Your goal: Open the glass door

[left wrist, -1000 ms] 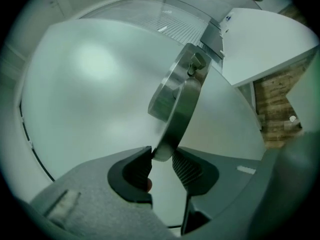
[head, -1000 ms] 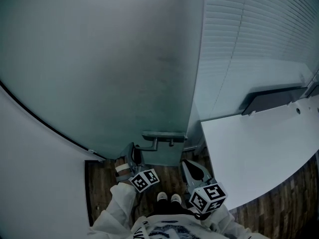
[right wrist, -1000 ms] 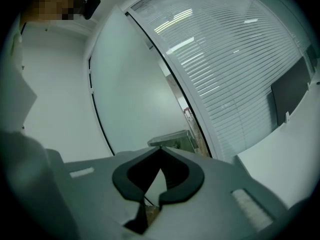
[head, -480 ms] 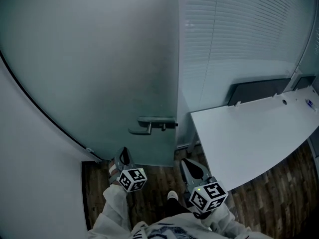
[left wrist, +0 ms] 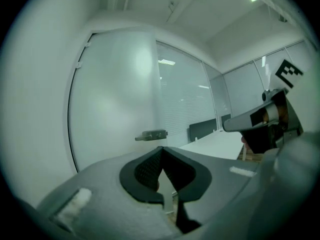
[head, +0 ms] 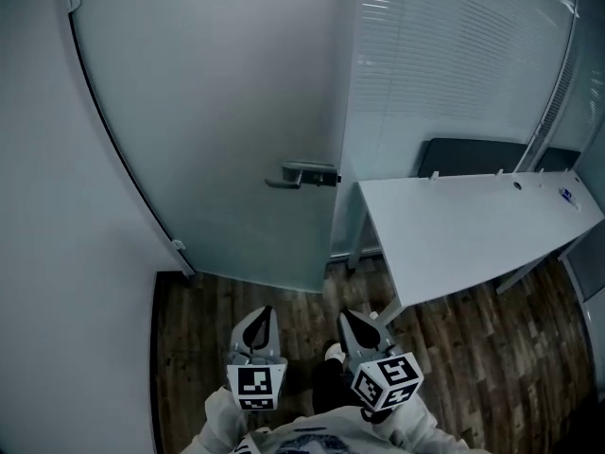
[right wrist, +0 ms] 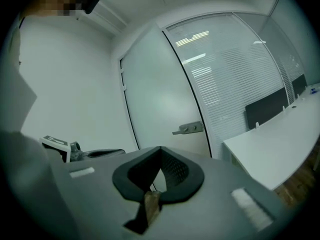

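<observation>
frosted glass door (head: 217,112) stands closed; left gripper (head: 264,314), jaws just closed, and right gripper (head: 347,318) are both pinched together, empty, clear of the metal lever handle (head: 302,174); gripping it needs parted jaws.

Left gripper (head: 261,318) has pulled back from the door handle (head: 301,174). A second ago the handle sat just ahead of its jaws; now it lies well ahead, with bare floor (head: 236,296) between. The jaws have just been closing and now meet, with nothing between them. Its marker cube has rolled over. Right gripper (head: 352,322) has drawn back likewise, the handle now well ahead of its jaws.
</observation>
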`<act>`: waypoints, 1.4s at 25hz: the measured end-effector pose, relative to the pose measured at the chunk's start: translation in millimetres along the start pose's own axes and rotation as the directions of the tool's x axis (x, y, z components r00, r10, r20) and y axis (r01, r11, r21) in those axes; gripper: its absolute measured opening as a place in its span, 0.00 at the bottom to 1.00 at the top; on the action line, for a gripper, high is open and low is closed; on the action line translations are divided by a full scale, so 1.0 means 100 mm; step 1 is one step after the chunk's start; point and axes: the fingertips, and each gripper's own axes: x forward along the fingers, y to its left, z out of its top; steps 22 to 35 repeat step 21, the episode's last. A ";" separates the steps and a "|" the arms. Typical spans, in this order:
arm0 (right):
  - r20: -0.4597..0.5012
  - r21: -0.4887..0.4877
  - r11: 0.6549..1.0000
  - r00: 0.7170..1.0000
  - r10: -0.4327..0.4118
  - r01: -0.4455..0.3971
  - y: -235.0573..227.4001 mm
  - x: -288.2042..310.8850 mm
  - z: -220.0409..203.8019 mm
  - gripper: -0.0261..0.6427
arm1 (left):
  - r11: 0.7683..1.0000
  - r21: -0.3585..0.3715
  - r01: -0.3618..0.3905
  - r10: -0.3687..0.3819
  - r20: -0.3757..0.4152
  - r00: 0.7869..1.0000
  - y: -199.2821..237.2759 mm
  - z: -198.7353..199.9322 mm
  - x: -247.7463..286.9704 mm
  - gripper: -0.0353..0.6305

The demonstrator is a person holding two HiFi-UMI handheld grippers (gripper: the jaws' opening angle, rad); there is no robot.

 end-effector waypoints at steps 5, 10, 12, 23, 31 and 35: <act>0.031 -0.029 1.000 1.000 -0.004 0.005 0.24 -0.60 0.09 0.04 | 0.999 -0.040 0.020 -0.018 0.037 0.999 -0.31 0.21 -0.65 0.05; 0.034 -0.028 1.000 0.999 0.005 -0.004 0.15 -0.92 0.09 0.04 | 0.999 -0.029 0.035 -0.034 0.032 0.999 -0.69 0.24 -0.87 0.05; 0.024 -0.018 1.000 1.000 0.020 -0.019 0.14 -0.98 0.09 0.04 | 1.000 -0.026 0.016 -0.016 0.011 1.000 -0.76 0.23 -0.90 0.05; -0.024 0.007 0.998 0.998 0.061 -0.061 -0.05 -1.19 -0.08 0.05 | 0.999 -0.039 -0.007 0.004 -0.075 0.997 -1.12 0.01 -0.91 0.05; -0.024 0.007 0.998 0.998 0.061 -0.061 -0.05 -1.19 -0.08 0.05 | 0.999 -0.039 -0.007 0.004 -0.075 0.997 -1.12 0.01 -0.91 0.05; -0.024 0.007 0.998 0.998 0.061 -0.061 -0.05 -1.19 -0.08 0.05 | 0.999 -0.039 -0.007 0.004 -0.075 0.997 -1.12 0.01 -0.91 0.05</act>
